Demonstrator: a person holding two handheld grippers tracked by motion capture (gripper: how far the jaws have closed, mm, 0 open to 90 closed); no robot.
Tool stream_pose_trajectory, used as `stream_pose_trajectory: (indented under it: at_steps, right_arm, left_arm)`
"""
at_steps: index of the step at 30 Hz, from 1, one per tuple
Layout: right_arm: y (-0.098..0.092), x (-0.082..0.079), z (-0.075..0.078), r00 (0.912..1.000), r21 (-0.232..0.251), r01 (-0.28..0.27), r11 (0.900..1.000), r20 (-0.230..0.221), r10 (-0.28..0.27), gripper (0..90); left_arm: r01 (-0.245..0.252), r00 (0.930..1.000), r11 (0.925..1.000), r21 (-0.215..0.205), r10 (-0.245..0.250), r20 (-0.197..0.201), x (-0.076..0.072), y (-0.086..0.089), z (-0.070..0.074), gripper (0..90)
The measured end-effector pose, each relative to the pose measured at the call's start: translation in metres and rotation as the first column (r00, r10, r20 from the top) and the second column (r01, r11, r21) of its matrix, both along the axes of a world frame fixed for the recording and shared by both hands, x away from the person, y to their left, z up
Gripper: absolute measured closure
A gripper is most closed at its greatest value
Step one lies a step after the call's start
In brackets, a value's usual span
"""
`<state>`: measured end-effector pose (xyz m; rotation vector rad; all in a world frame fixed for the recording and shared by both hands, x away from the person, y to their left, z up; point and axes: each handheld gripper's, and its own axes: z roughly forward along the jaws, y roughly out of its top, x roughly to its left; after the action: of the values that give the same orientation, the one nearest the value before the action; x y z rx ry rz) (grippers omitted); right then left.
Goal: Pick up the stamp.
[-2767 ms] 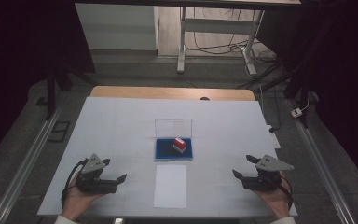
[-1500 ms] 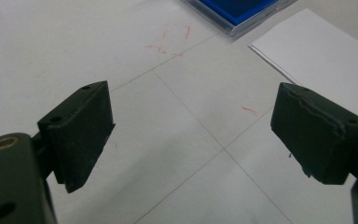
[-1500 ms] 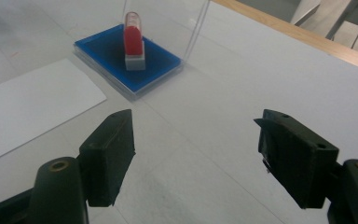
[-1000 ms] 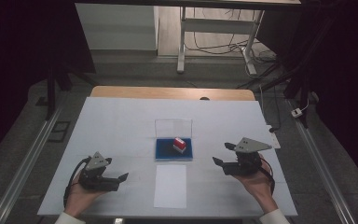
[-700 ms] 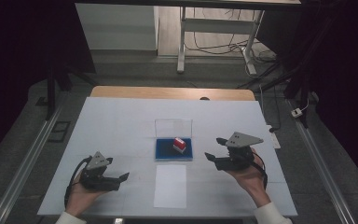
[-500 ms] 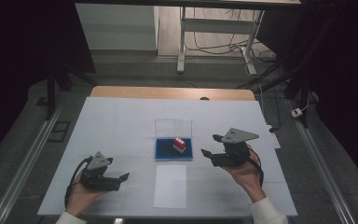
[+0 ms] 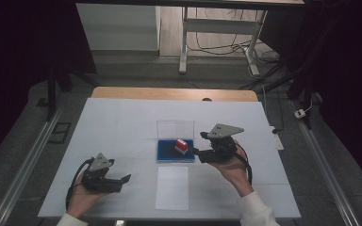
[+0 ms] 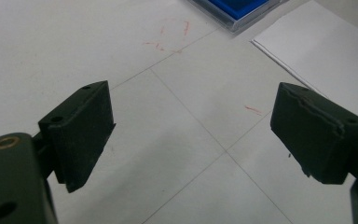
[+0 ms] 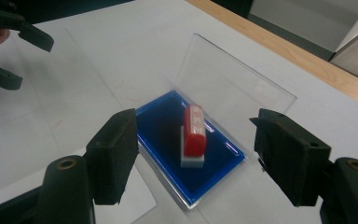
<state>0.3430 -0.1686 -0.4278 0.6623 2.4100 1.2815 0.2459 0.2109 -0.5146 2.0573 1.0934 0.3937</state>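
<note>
Beside the blue ink pad [image 9: 168,140], right of it, I hold my right tool [image 7: 199,151] with jaws spread wide, lined up on the red stamp [image 9: 195,130] standing on that pad. Nearer me than the pad, my left tool [image 7: 122,182] waits wide open over the tabletop [image 7: 122,127].

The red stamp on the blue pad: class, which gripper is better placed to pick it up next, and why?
Probably the right. The right gripper hangs open beside the blue pad, its jaws framing the red stamp. The left gripper is open too, but over bare table near the white paper.
</note>
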Motion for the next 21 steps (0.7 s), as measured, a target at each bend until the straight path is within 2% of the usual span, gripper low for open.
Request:
stream_pose_trajectory:
  at_steps: [2, 5, 9, 14, 19, 21]
  right_arm:
    - [0.006, 0.000, -0.002, 0.9999, 0.002, -0.013, 1.000, -0.002, 0.013, 30.0]
    - [0.011, 0.001, -0.003, 0.9998, -0.023, -0.020, 1.000, 0.005, 0.020, 30.0]
    - [0.017, 0.004, -0.006, 0.9996, -0.032, -0.026, 0.999, -0.007, 0.026, 30.0]
    - [0.029, 0.009, -0.012, 0.9990, -0.067, -0.042, 0.997, -0.021, 0.040, 30.0]
    - [0.036, 0.015, -0.018, 0.9984, -0.065, -0.049, 0.997, -0.031, 0.047, 30.0]
    - [0.039, 0.018, -0.021, 0.9983, -0.078, -0.046, 0.996, -0.038, 0.043, 30.0]
  left_arm:
    - [-0.001, 1.0000, 1.0000, 0.003, 0.001, -0.001, 0.000, 0.000, 0.000, 13.6]
    - [0.001, 1.0000, 1.0000, 0.010, -0.001, -0.003, 0.001, 0.000, -0.001, 13.6]
    - [0.002, 1.0000, 0.9999, 0.012, -0.002, -0.004, 0.001, -0.001, -0.001, 13.7]
    - [0.003, 1.0000, 0.9998, 0.017, -0.003, -0.008, 0.001, -0.003, -0.002, 13.8]
    - [0.009, 0.9999, 0.9997, 0.022, -0.009, -0.011, 0.001, -0.004, -0.002, 13.8]
    - [0.009, 0.9999, 0.9997, 0.022, -0.009, -0.011, 0.001, -0.004, -0.002, 13.8]
